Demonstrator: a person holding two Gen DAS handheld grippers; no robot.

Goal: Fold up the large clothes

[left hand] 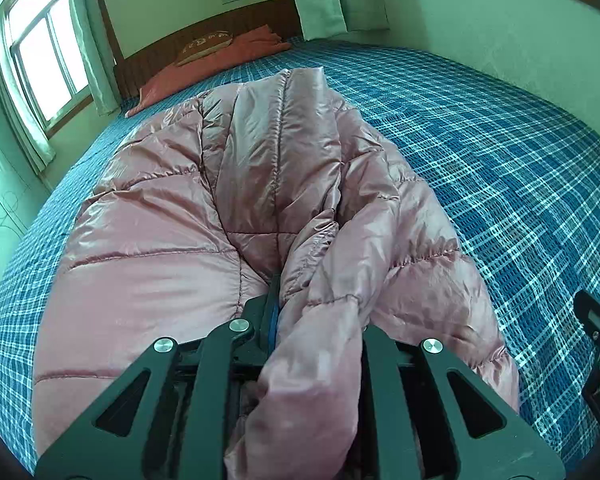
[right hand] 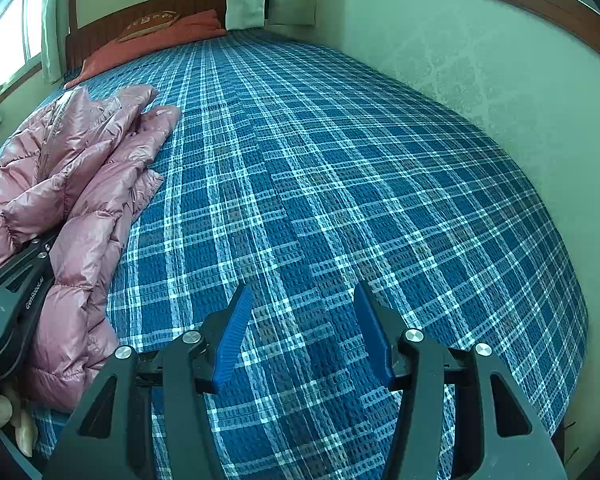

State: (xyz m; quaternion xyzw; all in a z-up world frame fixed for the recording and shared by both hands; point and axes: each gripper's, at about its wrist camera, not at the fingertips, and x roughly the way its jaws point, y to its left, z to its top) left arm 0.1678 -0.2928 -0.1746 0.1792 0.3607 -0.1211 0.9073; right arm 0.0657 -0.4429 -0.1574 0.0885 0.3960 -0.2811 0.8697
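Holding item one, the pink puffer jacket (left hand: 220, 184): it fills the centre and lower left of your left wrist view, lying on the blue plaid bedspread (left hand: 500, 152). In your right wrist view it sits bunched at the left edge, clear of the open bed.

Left gripper (left hand: 312, 320): nearly closed, a fold of the jacket, likely a sleeve or front edge, pinched between its jaws and trailing down over the mechanism at lower centre.

Right gripper (right hand: 300, 332): jaws about half open, nothing between the blue pads (right hand: 236, 332); only bedspread lies beneath, lower centre of that view.

Background: pillow (left hand: 208, 46) and headboard, upper left.

Step in hand, as judged: carrying the gripped section across the body for a first fold.

Next move: your free gripper should cross leftward to a matching edge or hem, so the slippery fabric folds evenly rather than sliding.
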